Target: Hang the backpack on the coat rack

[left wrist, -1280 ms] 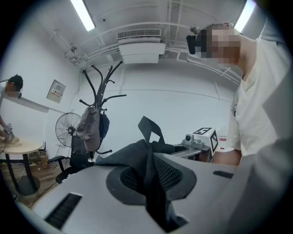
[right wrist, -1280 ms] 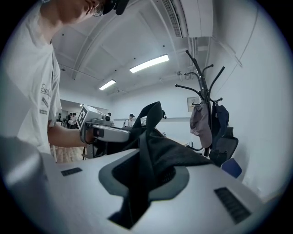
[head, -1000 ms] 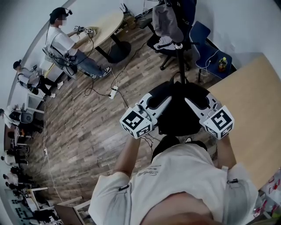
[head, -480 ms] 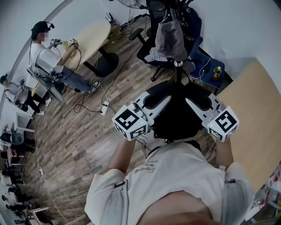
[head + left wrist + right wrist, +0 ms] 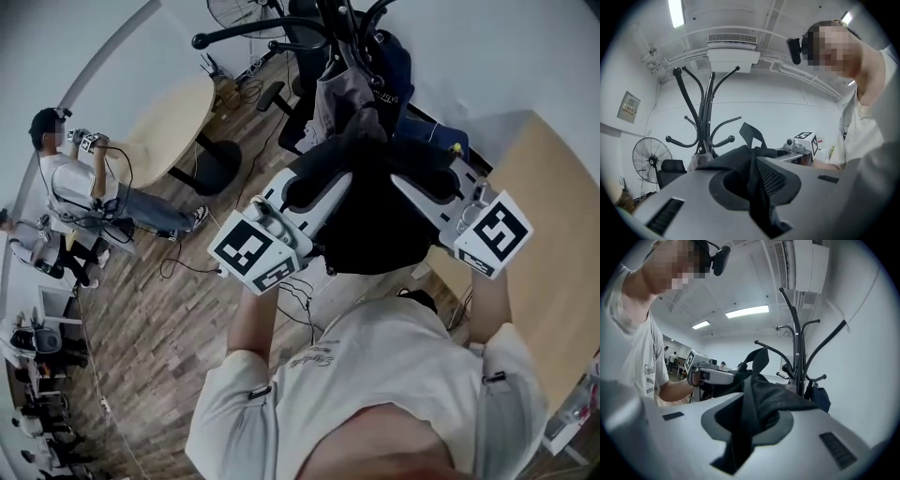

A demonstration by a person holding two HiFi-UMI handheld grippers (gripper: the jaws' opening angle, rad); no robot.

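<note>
The black backpack (image 5: pixel 375 220) hangs between my two grippers, held up in front of the person's chest. My left gripper (image 5: pixel 323 178) is shut on its fabric at the left (image 5: pixel 757 187). At the right, my right gripper (image 5: pixel 417 183) is shut on a strap and cloth (image 5: pixel 747 423). The backpack's top loop (image 5: pixel 751 134) (image 5: pixel 759 357) stands up between them. The black coat rack (image 5: pixel 349 37) (image 5: pixel 706 108) (image 5: pixel 798 348) rises just beyond the backpack, with curved hooks. A grey garment (image 5: pixel 339 94) and a dark blue bag (image 5: pixel 394 66) hang on it.
A light wooden table (image 5: pixel 553 234) lies at the right. A round table (image 5: pixel 173 117), an office chair (image 5: pixel 281 94) and a standing fan (image 5: pixel 649 159) are beyond on the wooden floor. People (image 5: pixel 80 178) stand far left. Cables run across the floor.
Both grippers have risen with the backpack and moved toward the coat rack. The rack's hooks and hanging clothes now sit right above the backpack in the head view.
</note>
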